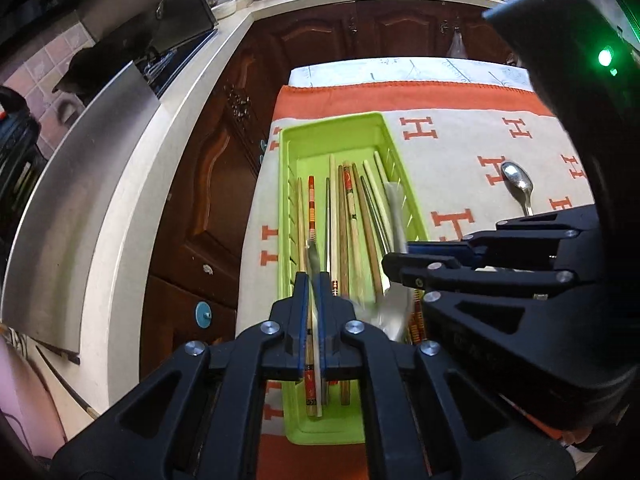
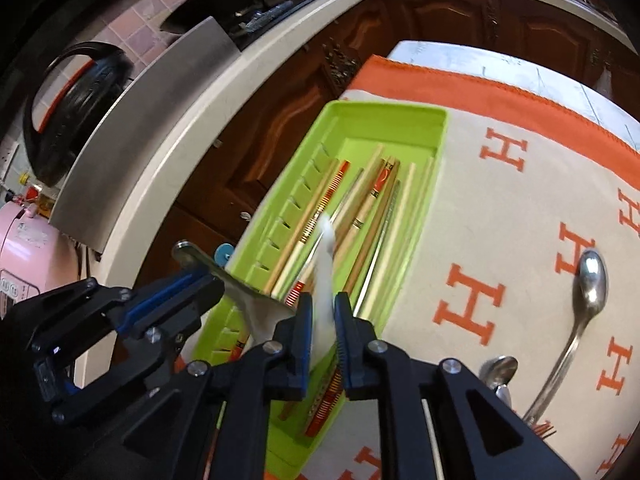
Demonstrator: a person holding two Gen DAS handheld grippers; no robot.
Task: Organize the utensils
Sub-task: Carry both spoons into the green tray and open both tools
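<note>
Orange-and-cream cloth [image 1: 460, 148] is spread under everything; green tray [image 1: 340, 128] is taken as landmark, sitting on the cloth's edge nearest the dark cabinets

Tray is already loaded with chopsticks [image 1: 344, 216], a dozen or so, all laid parallel to the tray's long axis, tips pointing toward the far end wall. Sorting of chopsticks is judged mostly done

Outside the tray, on the cloth on the side away from the cabinets, a large metal spoon [image 2: 592, 276] is left lying, bowl toward the tray's far end, handle running back toward the camera, roughly parallel to the tray. A smaller spoon [image 2: 498, 370] is seen beside its handle, partly hidden. These are judged as still to be put away

Left gripper [image 1: 314, 284] is held over the tray's near half, jaws clamped on a flat metal utensil [image 2: 240, 292]; its type cannot be told, its long axis lies roughly along the tray in the left view

Right gripper [image 2: 323, 304] is held over the tray's near end, jaws closed on a pale white utensil [image 2: 326, 256], motion-blurred, narrow end pointing toward the tray's far end
</note>
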